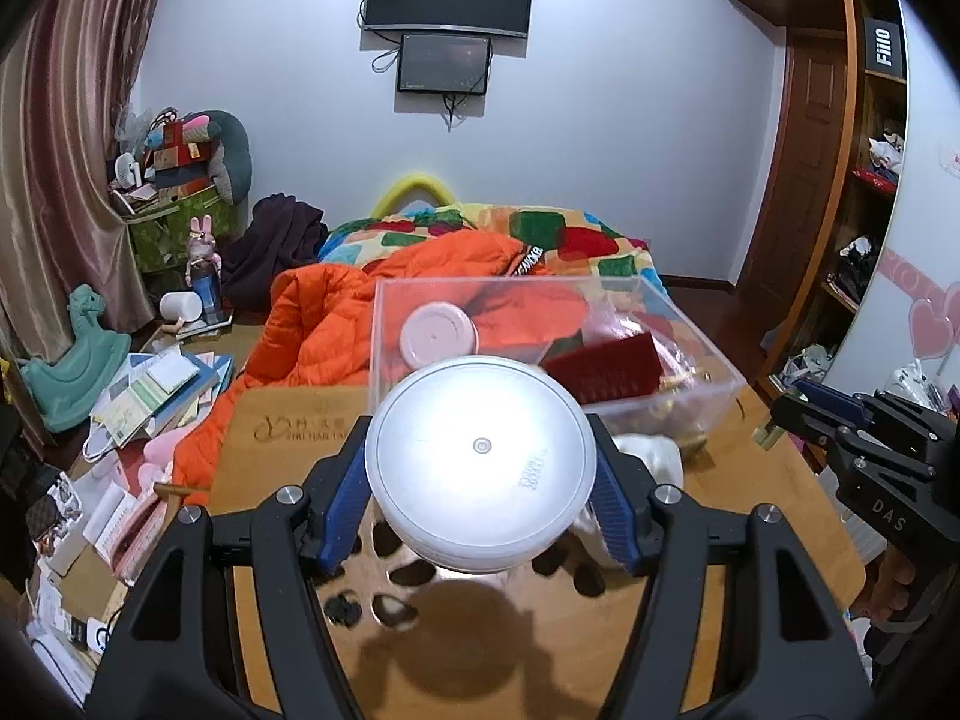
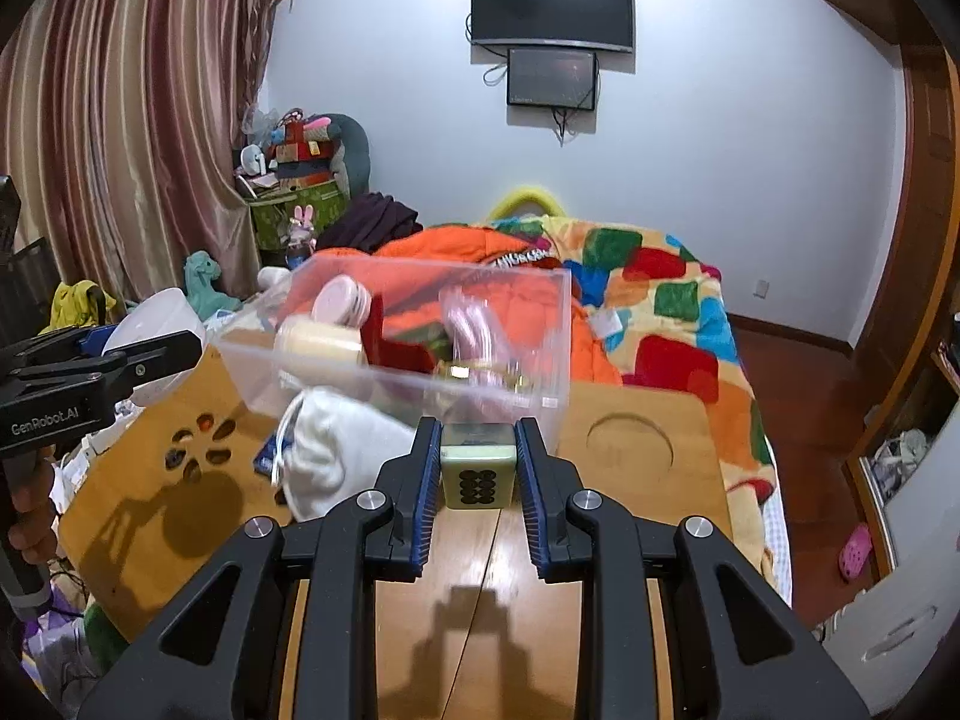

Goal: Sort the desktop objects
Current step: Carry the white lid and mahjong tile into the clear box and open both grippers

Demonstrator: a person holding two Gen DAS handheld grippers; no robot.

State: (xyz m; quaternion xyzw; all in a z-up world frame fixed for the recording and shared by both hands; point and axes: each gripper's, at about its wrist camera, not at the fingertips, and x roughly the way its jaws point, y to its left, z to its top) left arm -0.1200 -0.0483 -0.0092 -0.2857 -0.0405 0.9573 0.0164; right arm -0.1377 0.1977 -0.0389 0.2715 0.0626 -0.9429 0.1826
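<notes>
Item one: clear plastic bin at the far edge of my wooden tabletop, bed behind it. Contents I can make out: a pink-lidded jar, a dark red box, a cream-coloured cylinder, something pink and blurred, and small gold pieces; the rest I cannot tell. Item two: white round jar, gripped between my left gripper fingers, raised above the tabletop. Item three: green mahjong tile, pinched in my right gripper, fingers nearly together. A white cloth pouch lies just before the bin.
</notes>
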